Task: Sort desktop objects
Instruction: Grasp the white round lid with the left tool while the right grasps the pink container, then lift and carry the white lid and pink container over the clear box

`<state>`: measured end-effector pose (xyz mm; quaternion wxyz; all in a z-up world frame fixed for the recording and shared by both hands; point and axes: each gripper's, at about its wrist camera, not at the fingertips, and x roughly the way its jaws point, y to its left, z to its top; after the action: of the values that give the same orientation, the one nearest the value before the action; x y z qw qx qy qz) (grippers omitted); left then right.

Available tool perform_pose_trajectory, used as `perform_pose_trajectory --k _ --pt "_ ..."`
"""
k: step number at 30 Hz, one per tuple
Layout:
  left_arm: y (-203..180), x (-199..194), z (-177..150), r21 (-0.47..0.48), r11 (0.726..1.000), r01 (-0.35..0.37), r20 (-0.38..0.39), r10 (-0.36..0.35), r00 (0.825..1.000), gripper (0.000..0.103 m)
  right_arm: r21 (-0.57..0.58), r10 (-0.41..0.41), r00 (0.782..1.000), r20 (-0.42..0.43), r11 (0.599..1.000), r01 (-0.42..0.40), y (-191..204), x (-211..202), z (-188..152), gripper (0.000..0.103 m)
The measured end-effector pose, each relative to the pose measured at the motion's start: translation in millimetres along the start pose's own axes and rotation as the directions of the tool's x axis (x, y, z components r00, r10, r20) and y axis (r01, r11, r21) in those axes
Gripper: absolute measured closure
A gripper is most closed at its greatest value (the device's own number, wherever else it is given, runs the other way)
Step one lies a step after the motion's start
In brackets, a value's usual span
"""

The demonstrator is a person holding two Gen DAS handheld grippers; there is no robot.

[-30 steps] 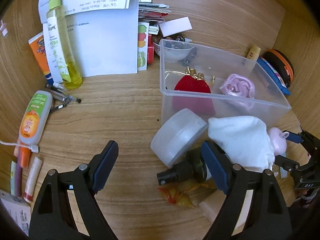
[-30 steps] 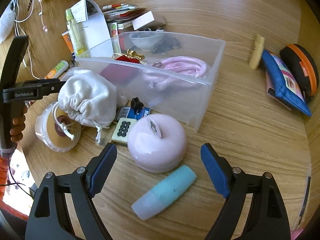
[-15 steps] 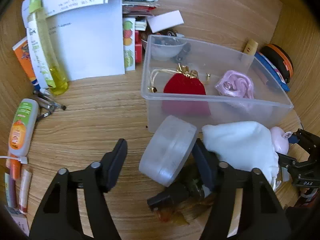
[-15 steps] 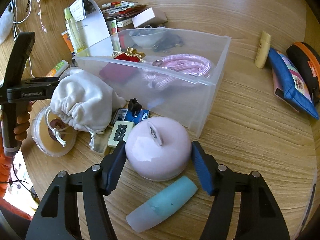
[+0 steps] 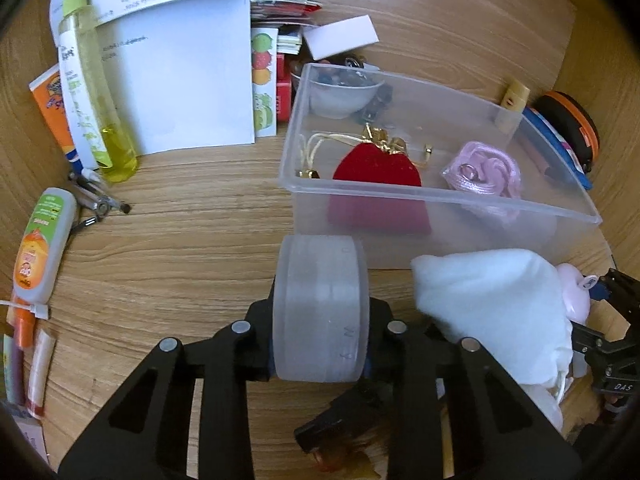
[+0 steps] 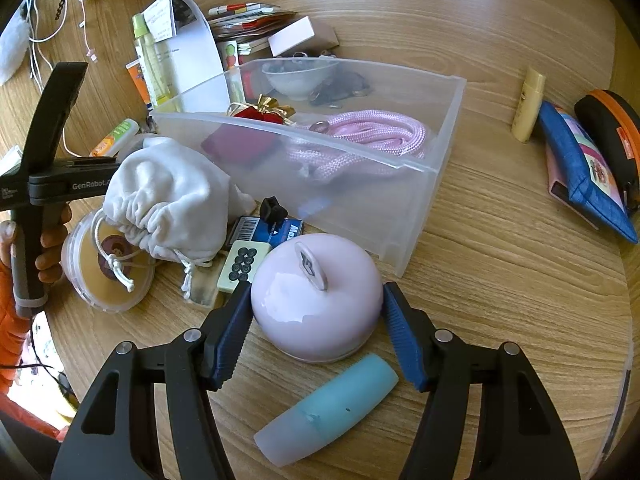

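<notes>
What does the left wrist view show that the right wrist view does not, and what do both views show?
Only the left wrist view shows the left tongs closing on the frosted round plastic case, and the small metal tools beside the yellow spray bottle.

Only the right wrist view shows the right tongs around the pink dome-shaped object, the light blue silicone tube and the white tile with black dots.

Both show the clear plastic bin with the red velvet pouch and pink rope, and the white drawstring bag.
</notes>
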<state>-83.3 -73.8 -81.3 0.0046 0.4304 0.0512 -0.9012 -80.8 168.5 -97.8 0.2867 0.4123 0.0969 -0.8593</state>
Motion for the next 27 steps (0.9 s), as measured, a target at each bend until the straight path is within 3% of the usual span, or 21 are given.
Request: perform_pose_trajectory --k 14,27 --pt "13.5 -29.1 -3.2 -0.045 0.999 -0.027 0.066 0.030 0.997 0.074 0.009 -0.010 0.997 0.078 1.000 0.009 0.9 -33.4 2.3 0.042" --pt "14.0 -67.6 3.0 -0.061 0.996 -0.062 0.170 0.072 0.983 0.074 -0.022 -0.044 0.983 0.180 0.999 0.049 -0.4 -73.3 16.9 0.042"
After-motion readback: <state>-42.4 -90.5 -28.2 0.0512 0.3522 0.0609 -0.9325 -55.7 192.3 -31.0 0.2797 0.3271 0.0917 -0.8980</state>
